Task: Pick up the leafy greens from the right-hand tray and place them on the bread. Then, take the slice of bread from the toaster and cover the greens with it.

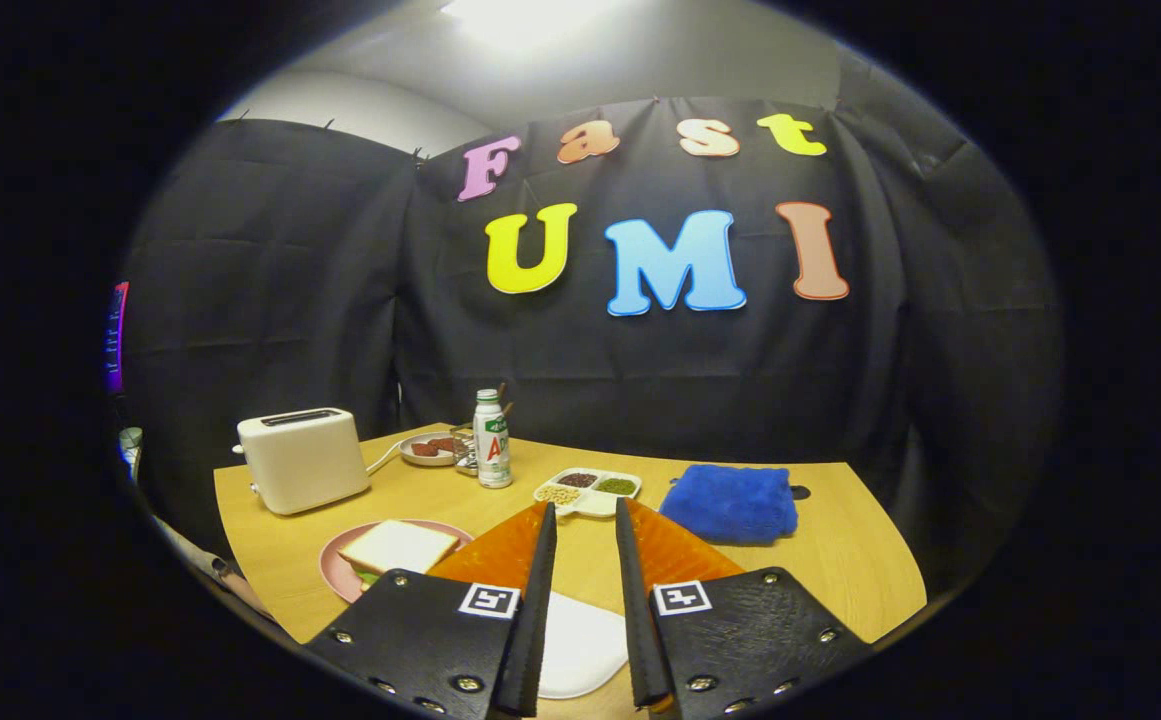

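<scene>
My gripper (585, 510) hangs above the wooden table (840, 560), open, with nothing between its fingers. A white tray (580, 645) lies below, in the gap between the fingers; I see no greens on its visible part. To the left of the fingers a pink plate (332, 565) carries a slice of bread (398, 546), with a bit of green (368, 577) peeking out under its near edge. Beyond the plate stands a cream toaster (302, 458); its top slot looks dark and no bread sticks out.
A white bottle (492, 440) stands mid-table, with a small plate of brown food (430, 448) behind it. A divided dish of grains (588, 490) sits just beyond the fingertips. A blue cloth (732, 503) lies to the right. The booth wall closes the far side.
</scene>
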`<state>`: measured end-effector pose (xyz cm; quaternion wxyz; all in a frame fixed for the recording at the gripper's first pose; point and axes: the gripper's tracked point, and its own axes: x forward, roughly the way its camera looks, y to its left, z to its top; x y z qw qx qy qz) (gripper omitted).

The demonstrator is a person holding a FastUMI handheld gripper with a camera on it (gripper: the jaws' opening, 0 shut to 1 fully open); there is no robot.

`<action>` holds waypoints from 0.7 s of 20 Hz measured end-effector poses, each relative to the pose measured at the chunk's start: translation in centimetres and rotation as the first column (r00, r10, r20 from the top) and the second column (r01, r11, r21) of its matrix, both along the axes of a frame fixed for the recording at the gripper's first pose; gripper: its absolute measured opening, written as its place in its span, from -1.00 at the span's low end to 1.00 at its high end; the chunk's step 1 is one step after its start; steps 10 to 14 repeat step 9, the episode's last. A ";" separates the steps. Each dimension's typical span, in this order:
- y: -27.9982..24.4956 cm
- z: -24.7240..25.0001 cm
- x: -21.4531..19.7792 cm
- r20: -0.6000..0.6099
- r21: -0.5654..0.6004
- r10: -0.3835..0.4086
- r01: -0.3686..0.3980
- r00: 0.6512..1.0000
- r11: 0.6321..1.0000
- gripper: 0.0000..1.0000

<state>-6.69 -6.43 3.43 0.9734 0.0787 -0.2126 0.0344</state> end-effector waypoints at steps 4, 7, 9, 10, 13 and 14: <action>-5.3 -1.4 -1.1 0.022 0.048 -0.059 0.058 0.998 0.997 -0.31; -9.7 -2.4 -2.4 0.026 0.047 -0.138 0.137 0.990 0.989 -0.31; -12.8 -3.2 -3.1 0.032 0.044 -0.196 0.195 0.980 0.980 -0.31; -12.8 -3.2 -3.1 0.032 0.044 -0.196 0.195 0.980 0.980 -0.31; -12.8 -3.2 -3.1 0.032 0.044 -0.196 0.195 0.980 0.980 -0.31; -12.8 -3.2 -3.1 0.032 0.044 -0.196 0.195 0.980 0.980 -0.31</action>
